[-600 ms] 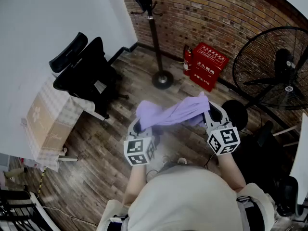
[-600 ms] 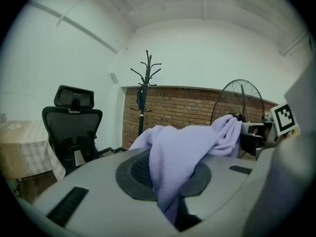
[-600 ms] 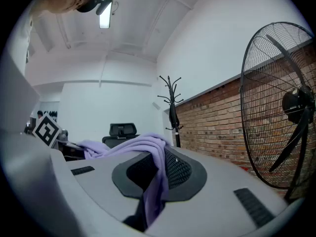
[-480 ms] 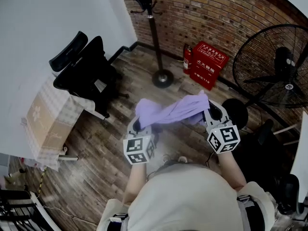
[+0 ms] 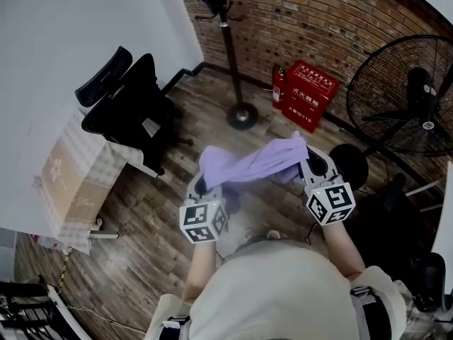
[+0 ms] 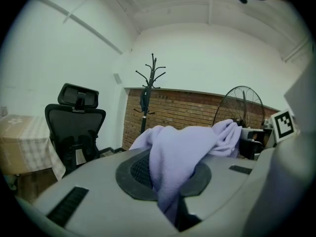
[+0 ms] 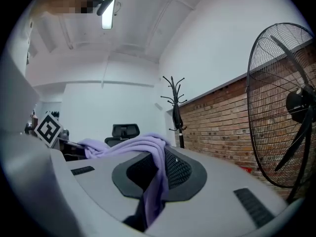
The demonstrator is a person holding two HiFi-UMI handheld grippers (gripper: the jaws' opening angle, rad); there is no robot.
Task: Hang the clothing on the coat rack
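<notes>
A lilac garment (image 5: 255,164) is stretched between my two grippers in front of the person's chest. My left gripper (image 5: 205,187) is shut on its left end, where the cloth (image 6: 173,167) runs down between the jaws. The garment's right end (image 7: 157,181) is pinched by my right gripper (image 5: 308,163), which is also shut. A black coat rack (image 5: 228,41) stands ahead by the brick wall, its round base (image 5: 242,115) on the wooden floor. Something dark hangs at the rack's top. In the left gripper view the rack (image 6: 149,90) rises beyond the garment, and in the right gripper view the rack (image 7: 175,107) is further off.
A black office chair (image 5: 134,108) stands at the left beside a cloth-covered table (image 5: 71,179). A red box (image 5: 308,94) and a fire extinguisher (image 5: 278,85) sit against the brick wall. A large standing fan (image 5: 403,98) is at the right.
The view has shifted slightly; the garment and both grippers keep the same hold and pose.
</notes>
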